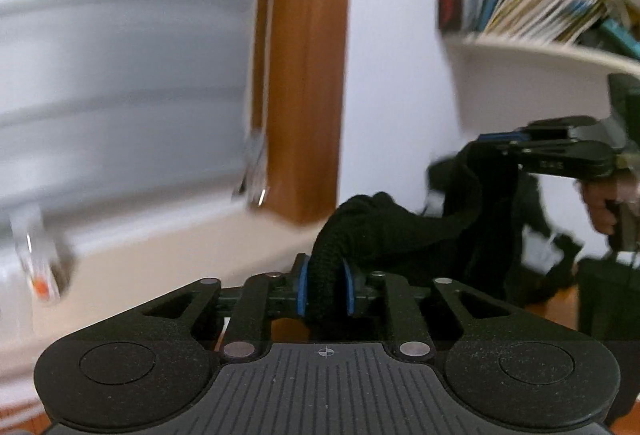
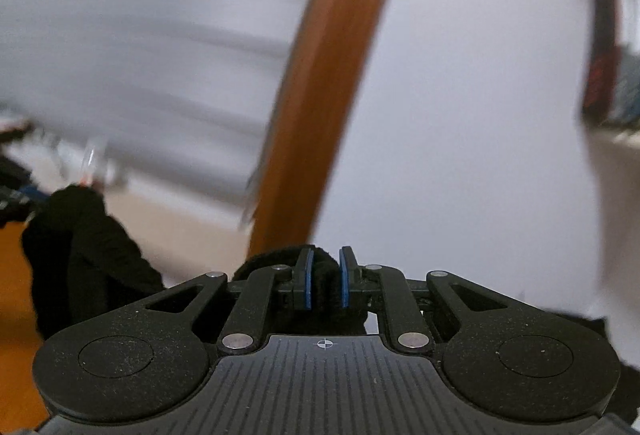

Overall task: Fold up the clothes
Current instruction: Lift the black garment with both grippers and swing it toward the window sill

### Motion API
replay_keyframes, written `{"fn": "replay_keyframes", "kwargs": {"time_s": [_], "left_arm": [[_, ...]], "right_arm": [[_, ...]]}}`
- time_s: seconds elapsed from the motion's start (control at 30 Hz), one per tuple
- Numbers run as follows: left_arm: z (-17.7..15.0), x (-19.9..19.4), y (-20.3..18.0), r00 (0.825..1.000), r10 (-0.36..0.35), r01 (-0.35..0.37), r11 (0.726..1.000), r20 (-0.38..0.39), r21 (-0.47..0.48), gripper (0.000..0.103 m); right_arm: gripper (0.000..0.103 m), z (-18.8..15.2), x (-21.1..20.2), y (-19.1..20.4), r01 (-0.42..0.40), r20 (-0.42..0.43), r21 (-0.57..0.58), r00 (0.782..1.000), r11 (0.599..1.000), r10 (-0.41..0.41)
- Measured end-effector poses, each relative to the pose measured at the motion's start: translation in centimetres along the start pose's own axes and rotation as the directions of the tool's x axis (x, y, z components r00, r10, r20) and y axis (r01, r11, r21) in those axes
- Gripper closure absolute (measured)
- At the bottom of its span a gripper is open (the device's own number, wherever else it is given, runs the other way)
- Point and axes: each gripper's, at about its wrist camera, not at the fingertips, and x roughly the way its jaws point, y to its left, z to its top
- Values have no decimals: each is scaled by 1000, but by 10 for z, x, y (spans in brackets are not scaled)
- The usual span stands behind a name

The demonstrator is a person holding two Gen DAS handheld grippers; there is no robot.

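Garment: I see the black knit garment [image 1: 400,231] lifted in the air, stretched between both grippers, the rest sagging below.
Left gripper [image 1: 326,289]: my view shows its blue pads clamped on a bunched edge of the cloth.
Right gripper [image 2: 325,285]: clamped on another fold; a hand [image 1: 600,207] grips its handle.
Backdrop: blurred wooden post [image 1: 308,75], bookshelf [image 1: 540,47] on the right.

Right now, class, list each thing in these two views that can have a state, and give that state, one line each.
Left gripper: shut on the garment.
Right gripper: shut on the garment.
Garment: black, bunched, lifted and slung between the two grippers, not yet folded.
Books: leaning on the shelf.
Hand: wrapped round the right gripper's handle.
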Motion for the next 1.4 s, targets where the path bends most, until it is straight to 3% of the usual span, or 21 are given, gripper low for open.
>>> {"fn": "replay_keyframes", "kwargs": {"time_s": [0.07, 0.23, 0.37, 0.53, 0.63, 0.7, 0.73, 0.83, 0.93, 1.03, 1.13, 1.23, 1.27, 1.3, 1.4], "left_arm": [[-14, 19, 6, 999, 23, -23, 1000, -50, -1, 75], [-33, 45, 23, 995, 39, -43, 998, -87, -49, 60], [-42, 56, 30, 995, 3, -10, 998, -95, -68, 48], [-49, 80, 27, 991, -29, 20, 997, -129, -72, 47], [-48, 93, 19, 988, -40, 32, 998, -150, -61, 39], [-47, 100, 14, 986, -46, 39, 998, -161, -50, 35], [-47, 103, 11, 985, -49, 43, 998, -167, -44, 35], [-45, 113, 2, 981, -58, 54, 998, -183, -27, 32], [-44, 123, -7, 978, -66, 65, 998, -200, -10, 32], [-44, 132, -8, 973, -82, 81, 997, -214, -16, 32], [-44, 142, -10, 969, -99, 96, 995, -228, -22, 36], [-42, 140, -9, 962, -158, 153, 987, -221, -38, 71], [-41, 137, -9, 964, -154, 150, 988, -218, -37, 91], [-40, 135, -9, 965, -150, 146, 989, -214, -36, 103], [-31, 112, 0, 988, -74, 68, 996, -137, -51, 103]], "right_arm": [[88, -19, 17, 2, -22, -50, 26, 998, 999, 24], [84, -60, 50, -6, -78, -150, 125, 984, 989, 96], [82, -77, 56, -17, -110, -160, 187, 977, 976, 141], [75, -82, 71, -25, -173, -156, 208, 966, 963, 207], [74, -80, 83, -26, -205, -159, 198, 958, 958, 238], [74, -77, 86, -27, -232, -142, 198, 955, 952, 262], [80, -75, 87, -27, -242, -125, 188, 955, 952, 268], [84, -67, 74, -28, -262, -26, 149, 963, 953, 268], [84, -55, 56, -35, -302, 51, 164, 953, 939, 298], [84, -50, 51, -31, -305, 56, 141, 952, 942, 300], [84, -50, 49, -24, -298, 59, 130, 954, 945, 293], [84, -48, 43, -18, -285, 72, 134, 958, 949, 278], [84, -47, 41, -17, -283, 75, 134, 959, 950, 275], [84, -45, 38, -14, -281, 79, 133, 959, 950, 272], [84, -39, 30, -6, -288, 97, 131, 956, 949, 276]]}}
